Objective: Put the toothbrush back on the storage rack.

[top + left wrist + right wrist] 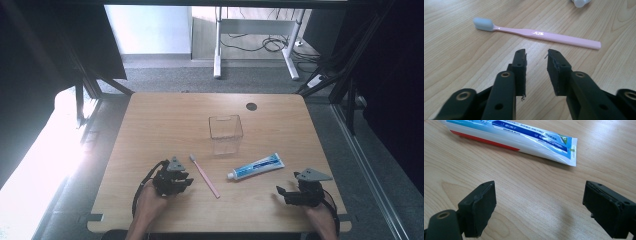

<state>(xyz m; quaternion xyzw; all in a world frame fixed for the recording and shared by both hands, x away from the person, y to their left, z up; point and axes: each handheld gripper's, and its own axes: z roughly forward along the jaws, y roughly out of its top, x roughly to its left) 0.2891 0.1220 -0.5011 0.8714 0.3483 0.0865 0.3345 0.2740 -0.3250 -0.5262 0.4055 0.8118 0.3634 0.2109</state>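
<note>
Toothbrush (536, 35), pink and one in number, is lying just beyond the left gripper (537, 56), whose jaws are being kept narrowly apart with nothing between them. One toothpaste tube (511, 138) is lying ahead of the right gripper (539, 195), which is being held wide, gripping nothing.

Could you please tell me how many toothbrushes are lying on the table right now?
1. The pink toothbrush lies flat on the wooden table, just right of the left gripper and left of the toothpaste tube. Nothing seems hidden.
</note>
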